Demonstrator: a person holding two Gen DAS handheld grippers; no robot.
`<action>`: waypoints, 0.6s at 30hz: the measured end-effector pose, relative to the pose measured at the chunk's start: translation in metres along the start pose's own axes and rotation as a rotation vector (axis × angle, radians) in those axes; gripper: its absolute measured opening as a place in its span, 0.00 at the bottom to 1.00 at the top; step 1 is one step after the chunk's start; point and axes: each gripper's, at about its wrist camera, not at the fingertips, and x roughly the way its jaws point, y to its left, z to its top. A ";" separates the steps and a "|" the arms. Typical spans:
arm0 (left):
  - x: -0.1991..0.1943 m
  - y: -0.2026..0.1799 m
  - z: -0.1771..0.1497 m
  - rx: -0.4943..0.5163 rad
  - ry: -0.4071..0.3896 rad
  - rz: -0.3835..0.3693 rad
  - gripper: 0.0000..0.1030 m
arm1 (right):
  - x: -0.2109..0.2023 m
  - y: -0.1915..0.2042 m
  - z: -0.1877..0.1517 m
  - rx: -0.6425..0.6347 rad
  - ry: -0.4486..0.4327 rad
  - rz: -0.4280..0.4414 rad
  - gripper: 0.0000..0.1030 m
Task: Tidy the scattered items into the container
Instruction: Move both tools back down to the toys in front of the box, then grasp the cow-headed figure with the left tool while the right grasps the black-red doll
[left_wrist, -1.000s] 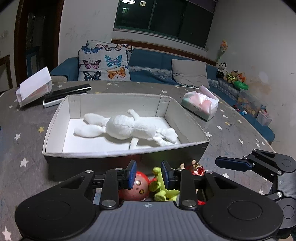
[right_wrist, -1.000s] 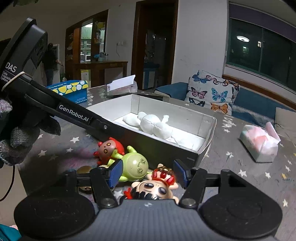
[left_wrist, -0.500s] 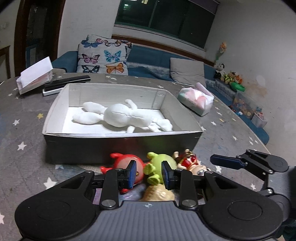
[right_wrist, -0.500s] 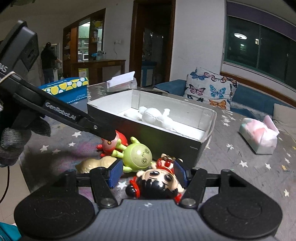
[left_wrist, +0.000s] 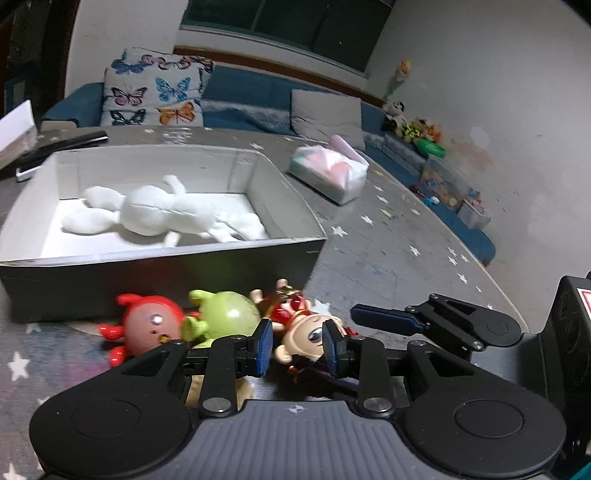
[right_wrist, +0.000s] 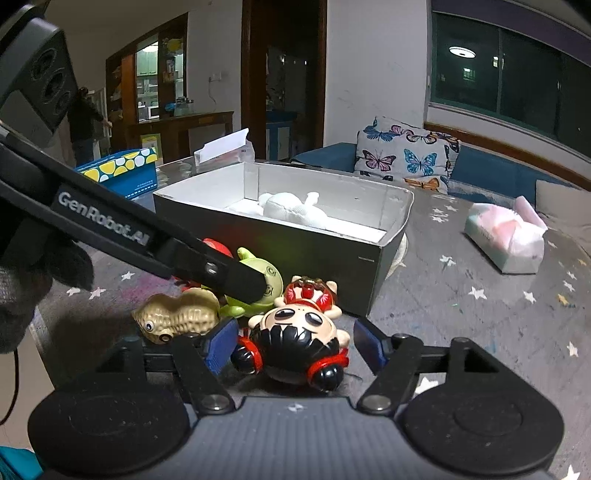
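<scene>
Straddling the black-haired doll (right_wrist: 295, 334) with spread jaws, the right gripper (right_wrist: 291, 343) is the nearer one, while the left gripper (left_wrist: 297, 345), also parted, hovers above; the doll lies outside the box's (right_wrist: 384, 254) near corner.

A plush doll (left_wrist: 162, 216) is lying in the box (left_wrist: 280, 192) on the bench (left_wrist: 388, 254); four toy figures (right_wrist: 295, 332) are clustering just before the box's near wall.
</scene>
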 end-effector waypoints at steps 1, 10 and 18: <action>0.002 -0.002 0.000 0.003 0.005 -0.001 0.31 | 0.000 -0.001 -0.001 0.003 0.001 0.001 0.69; 0.018 0.007 0.001 -0.075 0.054 -0.055 0.31 | 0.010 -0.002 -0.007 0.022 0.019 0.009 0.75; 0.023 0.021 0.004 -0.176 0.078 -0.110 0.32 | 0.022 -0.008 -0.013 0.072 0.041 0.027 0.74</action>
